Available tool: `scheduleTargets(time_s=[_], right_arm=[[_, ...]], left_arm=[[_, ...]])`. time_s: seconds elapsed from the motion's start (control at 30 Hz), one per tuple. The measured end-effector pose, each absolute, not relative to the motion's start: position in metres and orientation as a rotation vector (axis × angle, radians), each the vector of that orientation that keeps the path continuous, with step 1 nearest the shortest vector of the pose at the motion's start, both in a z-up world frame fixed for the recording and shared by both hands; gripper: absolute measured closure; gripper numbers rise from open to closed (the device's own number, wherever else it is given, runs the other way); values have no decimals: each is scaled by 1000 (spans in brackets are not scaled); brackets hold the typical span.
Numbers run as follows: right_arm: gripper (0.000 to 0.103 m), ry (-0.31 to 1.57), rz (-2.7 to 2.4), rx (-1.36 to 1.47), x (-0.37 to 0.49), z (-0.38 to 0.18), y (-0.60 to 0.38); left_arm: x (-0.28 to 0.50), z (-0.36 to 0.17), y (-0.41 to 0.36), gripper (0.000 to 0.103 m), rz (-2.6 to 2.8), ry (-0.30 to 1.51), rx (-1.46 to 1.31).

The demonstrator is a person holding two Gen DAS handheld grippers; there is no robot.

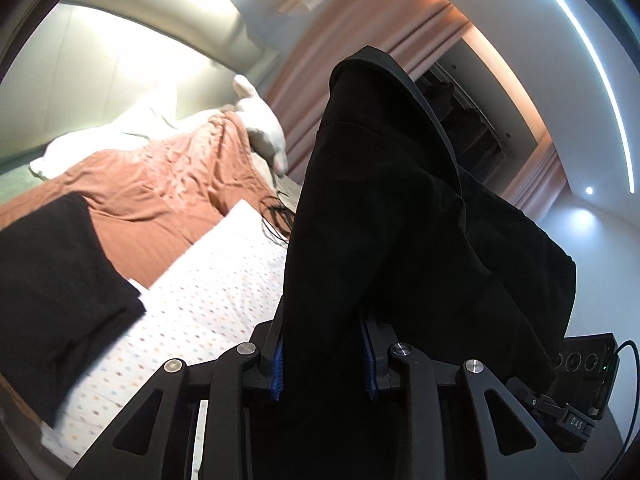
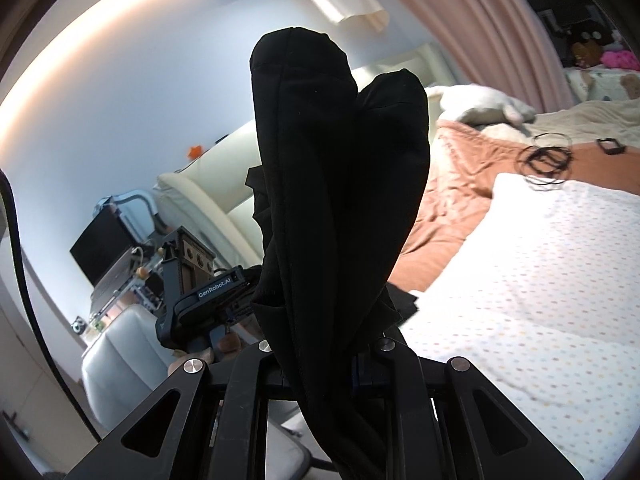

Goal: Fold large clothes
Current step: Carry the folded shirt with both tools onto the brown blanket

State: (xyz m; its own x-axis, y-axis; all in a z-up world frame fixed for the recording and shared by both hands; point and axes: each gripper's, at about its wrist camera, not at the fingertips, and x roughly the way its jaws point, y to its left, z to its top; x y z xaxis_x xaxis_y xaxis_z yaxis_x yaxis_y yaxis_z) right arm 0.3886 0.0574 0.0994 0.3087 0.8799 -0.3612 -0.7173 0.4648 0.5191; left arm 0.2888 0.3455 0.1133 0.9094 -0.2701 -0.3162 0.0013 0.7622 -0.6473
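Note:
A large black garment (image 1: 400, 220) is bunched up between the blue-padded fingers of my left gripper (image 1: 324, 364), which is shut on it and holds it up above the bed. Another part of the same black cloth (image 1: 56, 280) hangs at the left of that view. My right gripper (image 2: 320, 364) is shut on a bunched fold of the black garment (image 2: 340, 184), which stands up in front of the camera and hides the fingertips. The left gripper's body (image 2: 204, 292) shows to the left of the right one.
Below lies a bed with a white dotted sheet (image 2: 540, 280) and a rumpled brown blanket (image 1: 160, 184). White pillows (image 1: 260, 120), a coil of black cable (image 2: 546, 158) and a small black device (image 2: 610, 146) lie on it. Pink curtains (image 2: 500, 20) hang behind.

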Motion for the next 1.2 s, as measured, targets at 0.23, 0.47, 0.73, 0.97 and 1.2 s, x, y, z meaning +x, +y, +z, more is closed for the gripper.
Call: scheduleTargets(time_s=[0.23,0.47,0.73,0.97,1.2], right_arm=[[86,697,1151,258,387,85,130],[86,731,1213,240,386,66,203],[86,780,1327,251,376,47,300],[86,858,1407,308,372,19,362],[86,938,1416,354,386,-21,389]], left_arm=[[278,111,400,75,-76,390,-679],[263,109,459,75,7,386,-672],[241,117,512,75,130,377,-626],[230,119,542,75,242,416,-572],[245,94,562,75,298,489,-558]])
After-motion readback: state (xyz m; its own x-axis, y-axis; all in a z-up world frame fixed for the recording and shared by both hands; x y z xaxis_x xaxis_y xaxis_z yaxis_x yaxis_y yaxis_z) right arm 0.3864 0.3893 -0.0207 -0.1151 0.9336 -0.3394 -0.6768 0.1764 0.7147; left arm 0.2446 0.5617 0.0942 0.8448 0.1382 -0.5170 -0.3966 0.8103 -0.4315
